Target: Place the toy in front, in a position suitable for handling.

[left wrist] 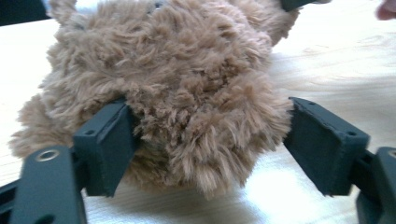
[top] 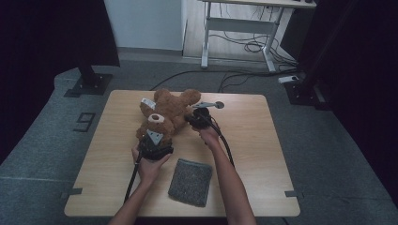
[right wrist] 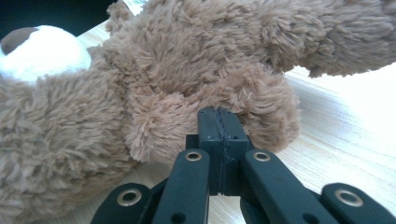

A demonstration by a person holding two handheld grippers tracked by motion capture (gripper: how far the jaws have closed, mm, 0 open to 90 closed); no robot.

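A brown teddy bear (top: 167,114) lies on its back on the wooden table (top: 267,150), head toward me. My left gripper (top: 152,135) is at its head. In the left gripper view the jaws of the left gripper (left wrist: 210,140) stand wide open, one on each side of the furry head (left wrist: 187,88); the left pad (left wrist: 109,144) brushes the fur. My right gripper (top: 190,118) meets the bear's side. In the right gripper view the right gripper (right wrist: 218,115) is shut, its tips buried in the fur of a limb (right wrist: 252,100). Whether fur is pinched I cannot tell.
A grey felt pad (top: 190,182) lies near the table's front edge, between my forearms. Bare wood spreads to the right of the bear. Behind the table, on the floor, are a white desk frame (top: 241,26), loose cables and black stand bases (top: 89,84).
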